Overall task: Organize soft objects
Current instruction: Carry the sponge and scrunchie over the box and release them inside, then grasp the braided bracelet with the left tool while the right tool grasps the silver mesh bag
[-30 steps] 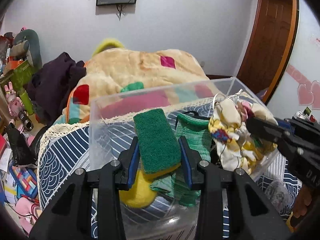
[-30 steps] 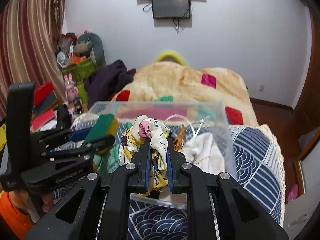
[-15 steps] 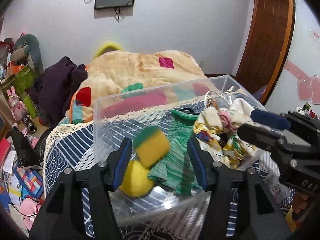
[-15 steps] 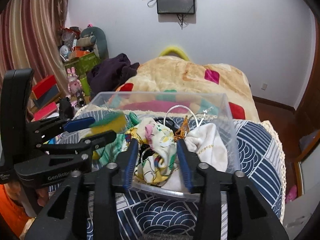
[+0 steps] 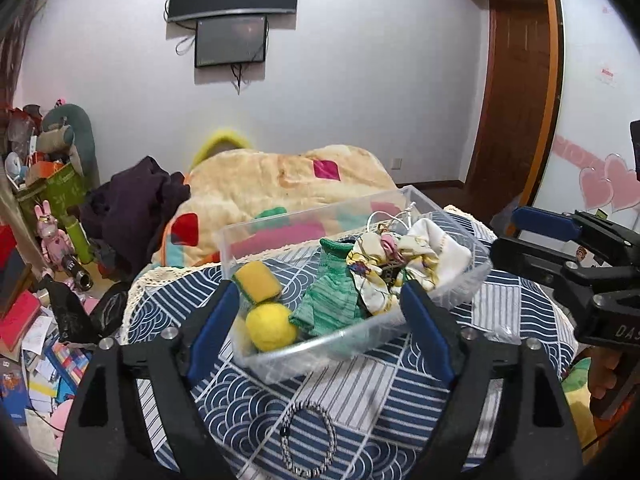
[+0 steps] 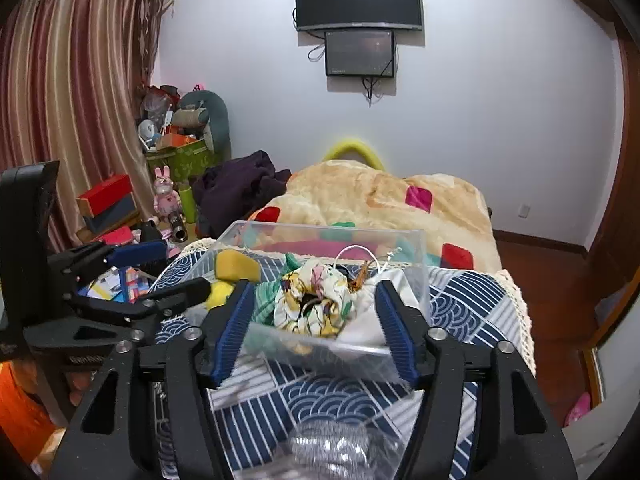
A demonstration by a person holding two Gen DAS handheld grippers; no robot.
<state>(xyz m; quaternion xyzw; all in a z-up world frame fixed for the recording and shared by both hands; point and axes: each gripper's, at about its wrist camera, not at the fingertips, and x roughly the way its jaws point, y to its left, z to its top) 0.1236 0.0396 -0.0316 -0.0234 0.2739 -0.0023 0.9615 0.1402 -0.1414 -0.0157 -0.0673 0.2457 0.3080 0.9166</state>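
Observation:
A clear plastic bin (image 5: 280, 364) (image 6: 416, 248) stands on the blue patterned cloth. In it lie a yellow-green sponge (image 5: 258, 280) (image 6: 236, 266), a yellow ball (image 5: 270, 326) (image 6: 218, 294), a green knit cloth (image 5: 332, 300), a floral cloth (image 5: 370, 276) (image 6: 312, 304) and a white cloth (image 5: 436, 248). My left gripper (image 5: 320, 332) is open and empty, drawn back in front of the bin. My right gripper (image 6: 312, 328) is open and empty, just before the bin's near wall.
A beaded bracelet (image 5: 306, 436) lies on the cloth near the left gripper. A silver scrubber in a clear bag (image 6: 340, 448) lies under the right gripper. A beige quilt (image 5: 280, 184) and a dark garment (image 5: 136, 208) lie behind. Clutter covers the floor at left (image 5: 36, 340).
The left gripper opened and dropped the sponge into the bin. The right gripper opened and let go of the floral cloth. Both grippers pulled back from the bin.

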